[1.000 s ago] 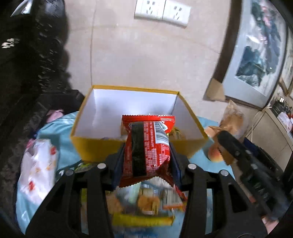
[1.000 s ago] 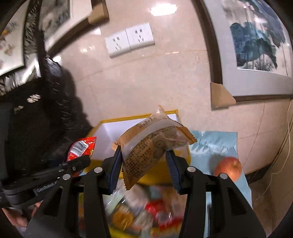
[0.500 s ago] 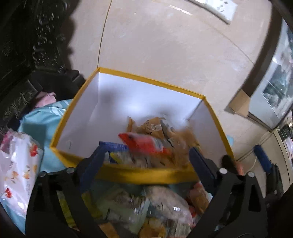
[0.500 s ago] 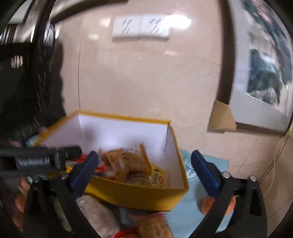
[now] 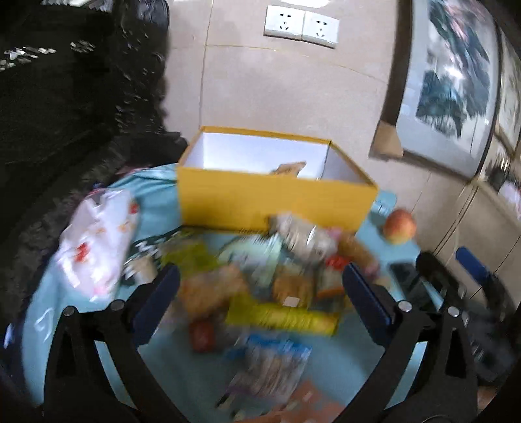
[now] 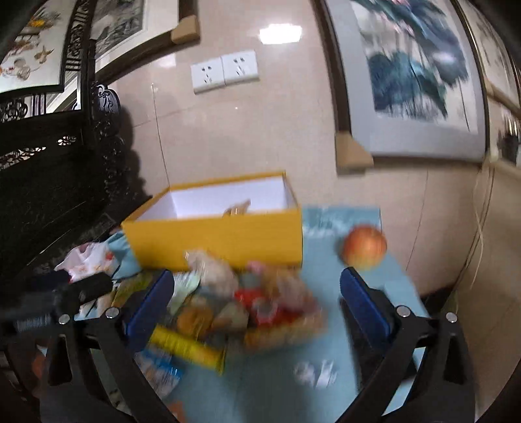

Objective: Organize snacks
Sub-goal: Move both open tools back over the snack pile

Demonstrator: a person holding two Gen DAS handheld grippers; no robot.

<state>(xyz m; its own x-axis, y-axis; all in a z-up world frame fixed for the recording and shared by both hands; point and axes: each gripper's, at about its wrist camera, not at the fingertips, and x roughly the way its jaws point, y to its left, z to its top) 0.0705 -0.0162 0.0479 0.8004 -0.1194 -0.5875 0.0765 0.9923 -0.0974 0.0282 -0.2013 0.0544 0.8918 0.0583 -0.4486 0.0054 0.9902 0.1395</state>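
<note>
Now left gripper (image 5: 260, 293) tilted down over snack pile (image 5: 270, 279), jaws wide, empty; right gripper (image 6: 254, 299) likewise.

wall sockets (image 5: 301, 24), framed painting (image 6: 413, 75), apple (image 6: 364, 247)

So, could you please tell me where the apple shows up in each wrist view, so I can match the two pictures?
Left wrist view: the apple sits at the right, on the blue cloth, just past the yellow box's right corner.
Right wrist view: the apple sits right of centre, on the same cloth, right of the box.
Shared landmark: the white double wall socket above the box.
</note>
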